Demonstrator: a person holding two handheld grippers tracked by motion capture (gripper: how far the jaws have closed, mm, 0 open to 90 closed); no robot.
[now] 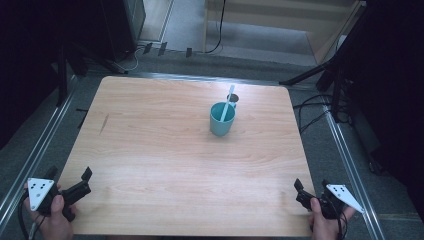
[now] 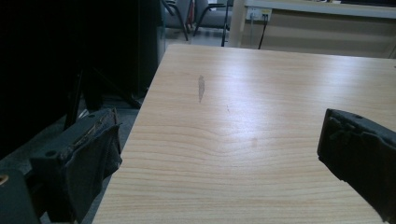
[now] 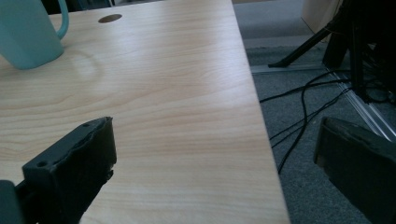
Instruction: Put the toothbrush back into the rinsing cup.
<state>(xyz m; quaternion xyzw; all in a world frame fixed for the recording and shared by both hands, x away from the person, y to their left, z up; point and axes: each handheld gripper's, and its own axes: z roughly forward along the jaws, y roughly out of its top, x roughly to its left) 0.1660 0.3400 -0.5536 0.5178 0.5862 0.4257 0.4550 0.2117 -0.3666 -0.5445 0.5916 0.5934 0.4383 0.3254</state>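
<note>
Although the wooden table [image 1: 150,150] is seen whole from above, its edges are cut off in both gripper views. The teal mug [image 1: 222,119] is placed well beyond both grippers, nearer the right one, and is cropped at the rim in the right gripper view. A white straw [image 1: 228,101] is stood in it. The left gripper [image 1: 70,181] and right gripper [image 1: 312,184] are held with jaws wide apart, nothing between them.
</note>
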